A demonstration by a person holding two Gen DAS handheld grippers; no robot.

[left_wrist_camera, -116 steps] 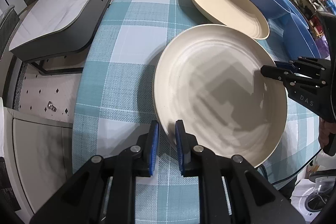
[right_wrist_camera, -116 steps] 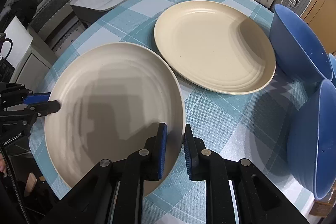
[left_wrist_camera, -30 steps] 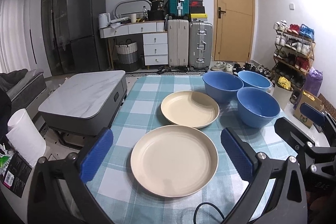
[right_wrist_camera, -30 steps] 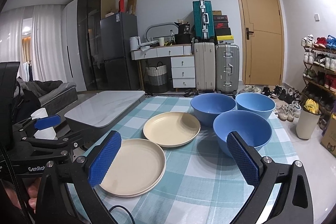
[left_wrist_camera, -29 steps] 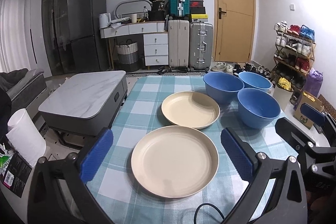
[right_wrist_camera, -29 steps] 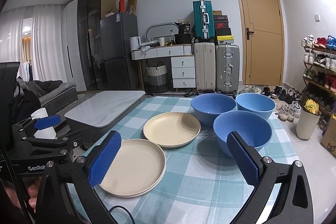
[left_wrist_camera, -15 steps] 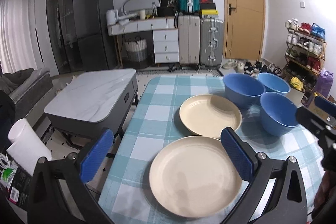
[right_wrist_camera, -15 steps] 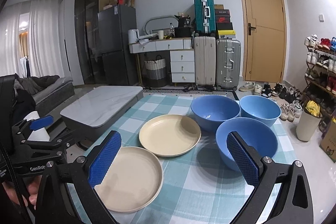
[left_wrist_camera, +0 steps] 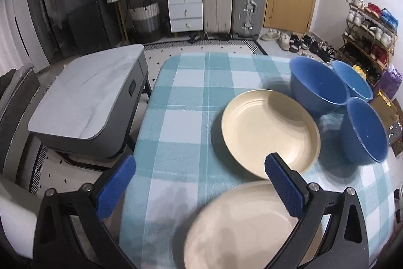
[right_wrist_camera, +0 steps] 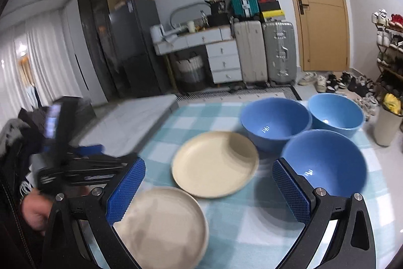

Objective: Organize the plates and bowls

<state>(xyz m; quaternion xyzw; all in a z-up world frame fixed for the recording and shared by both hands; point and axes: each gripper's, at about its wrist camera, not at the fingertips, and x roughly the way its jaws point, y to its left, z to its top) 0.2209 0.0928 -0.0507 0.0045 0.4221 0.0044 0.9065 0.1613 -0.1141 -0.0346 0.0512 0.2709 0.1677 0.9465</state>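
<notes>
L gripper (left_wrist_camera: 200,189) jaws wide apart, holding nothing, above near plate (left_wrist_camera: 241,226) at table (left_wrist_camera: 186,97) front edge. R gripper (right_wrist_camera: 209,190) also spread wide, empty, over same plate (right_wrist_camera: 161,226). 2nd plate (right_wrist_camera: 215,163) just behind, rims almost touching. Three blue bowls (right_wrist_camera: 325,163) clustered right of it, near one w/ two (right_wrist_camera: 275,121) behind. Suitcases (right_wrist_camera: 264,51) by far wall.

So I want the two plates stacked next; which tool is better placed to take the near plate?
Probably the left tool: open, with the near plate just below its right finger. The right tool is open too, but frames the far plate.
</notes>
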